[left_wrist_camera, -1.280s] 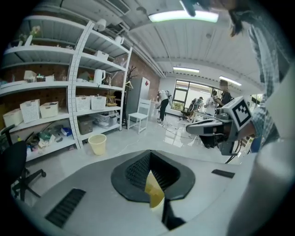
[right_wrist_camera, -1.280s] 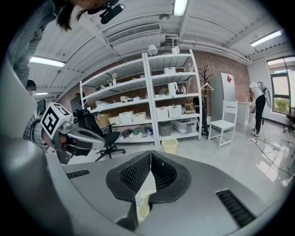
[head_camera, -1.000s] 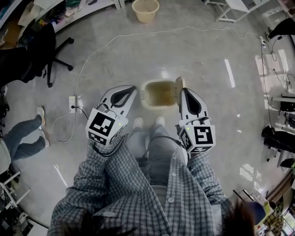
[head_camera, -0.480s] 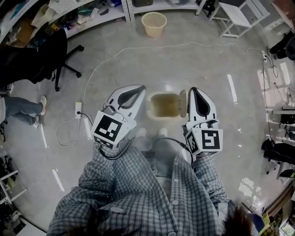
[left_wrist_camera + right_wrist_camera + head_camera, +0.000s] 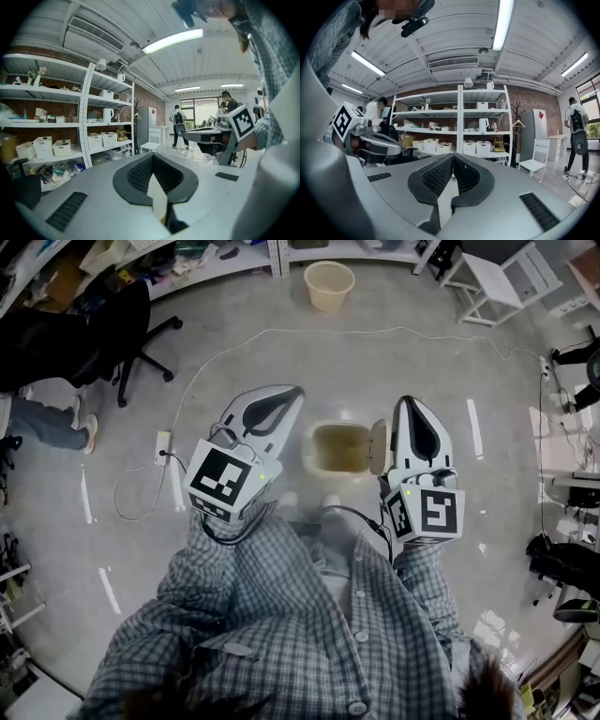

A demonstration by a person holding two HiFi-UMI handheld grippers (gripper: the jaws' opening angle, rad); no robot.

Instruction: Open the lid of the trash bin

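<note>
The small beige trash bin (image 5: 337, 448) stands on the floor just in front of the person's feet. Its inside shows, and its lid (image 5: 378, 447) stands up along the right rim. My left gripper (image 5: 298, 390) is held above the floor to the bin's left, shut with nothing in it. On the bin's right, my right gripper (image 5: 410, 401) is also shut and empty, its body overlapping the lid in the head view. In the gripper views both grippers (image 5: 152, 156) (image 5: 453, 155) point level into the room, and the bin is out of sight there.
A wicker basket (image 5: 329, 284) stands farther ahead, an office chair (image 5: 127, 320) to the far left, a white chair (image 5: 497, 273) at the far right. A power strip (image 5: 162, 448) with cable lies left. Shelving (image 5: 461, 126) and standing people (image 5: 576, 136) show.
The head view has swung, so bin and basket sit lower and further right in the picture. Both grippers stay shut either side of the bin; its lid is still up.
</note>
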